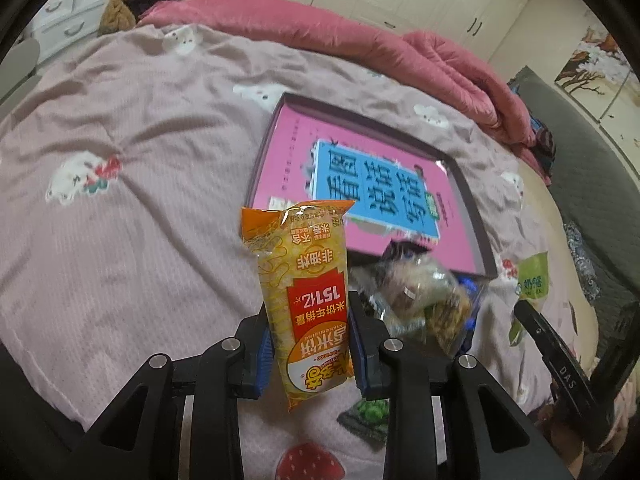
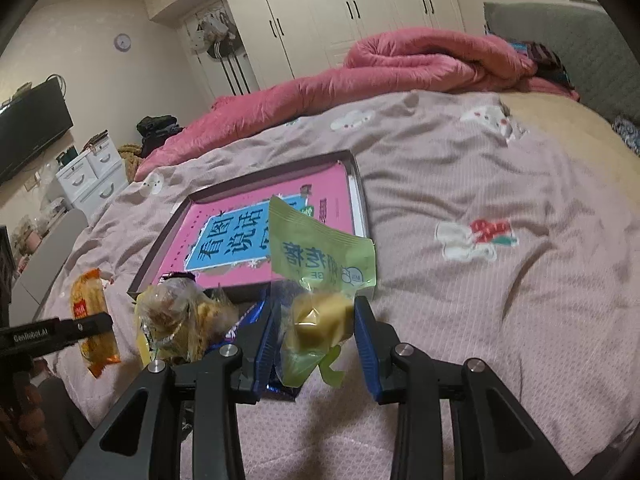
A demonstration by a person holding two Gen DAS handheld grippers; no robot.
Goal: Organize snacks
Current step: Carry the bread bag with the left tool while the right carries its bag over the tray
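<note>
My left gripper (image 1: 310, 344) is shut on an orange-yellow rice cracker pack (image 1: 306, 292) and holds it upright above the bed. The same pack shows at the left of the right wrist view (image 2: 94, 320). My right gripper (image 2: 314, 340) is shut on a light green snack packet (image 2: 320, 276) with a yellow piece inside; that packet shows at the right of the left wrist view (image 1: 530, 276). A pile of clear-wrapped snacks (image 1: 424, 300) lies at the near edge of a shallow tray (image 1: 468, 200) holding a pink and blue book (image 1: 360, 176). The pile (image 2: 184, 316) and tray (image 2: 360, 196) also show in the right wrist view.
The bed has a pale pink sheet (image 1: 140, 200) with cartoon prints. A rolled pink quilt (image 2: 420, 60) lies along the far side. A grey headboard (image 2: 560, 40) is at the right, white drawers (image 2: 92, 176) and a TV (image 2: 28, 128) at the left.
</note>
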